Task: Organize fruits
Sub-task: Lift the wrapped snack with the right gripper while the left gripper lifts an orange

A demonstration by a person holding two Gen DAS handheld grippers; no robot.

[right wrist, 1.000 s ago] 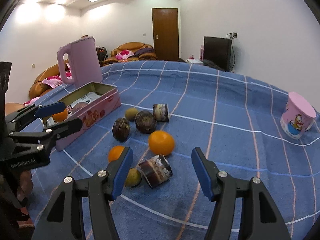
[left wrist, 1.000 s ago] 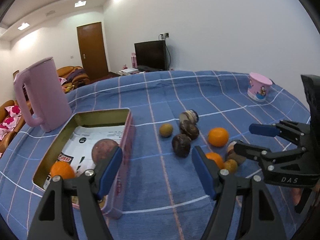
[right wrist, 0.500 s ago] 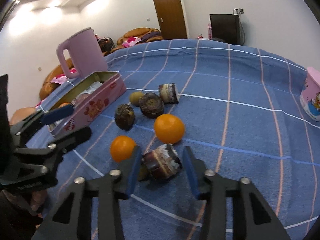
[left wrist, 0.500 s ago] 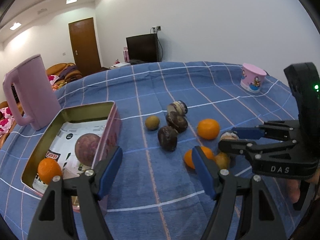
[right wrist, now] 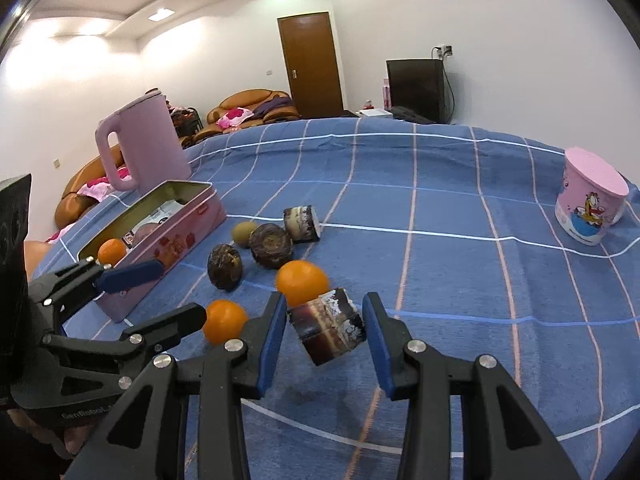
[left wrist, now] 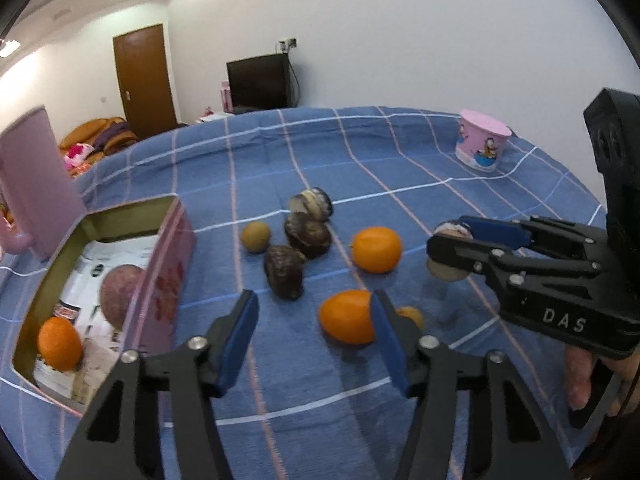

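The right tongs [right wrist: 325, 322] gripped a dark, cut-ended piece of fruit [right wrist: 327, 326] between their blue pads at lower centre of the right wrist view, the piece apparently lifted clear of the blue checked cloth [right wrist: 460, 208] on the surface, a shadow lying beneath it; its flat ends faced the pads, its long axis running roughly across the frame. The left tongs [left wrist: 314, 338] were closing with nothing pressed between them; a small orange [left wrist: 347, 316] sat just beyond the right-hand pad, partly hidden behind it, a smaller yellowish fruit [left wrist: 412, 315] peeping out to the right. The pink tin [left wrist: 168, 276] lay at lower left of the left wrist view, on the far side of the left tongs from the held piece; judging by that, the right hand had the longer way to reach it. Inside the tin were an orange [left wrist: 60, 344] at the near end, a reddish-brown round fruit [left wrist: 120, 295] beside it, and printed paper beneath. Loose on the cloth remained a larger orange [left wrist: 377, 249], three dark fruits [left wrist: 285, 270] and a small greenish one [left wrist: 255, 236]. A pink jug [right wrist: 140, 142] stood behind the tin; a pink cup [right wrist: 592, 204] stood upside down at far right, well apart.
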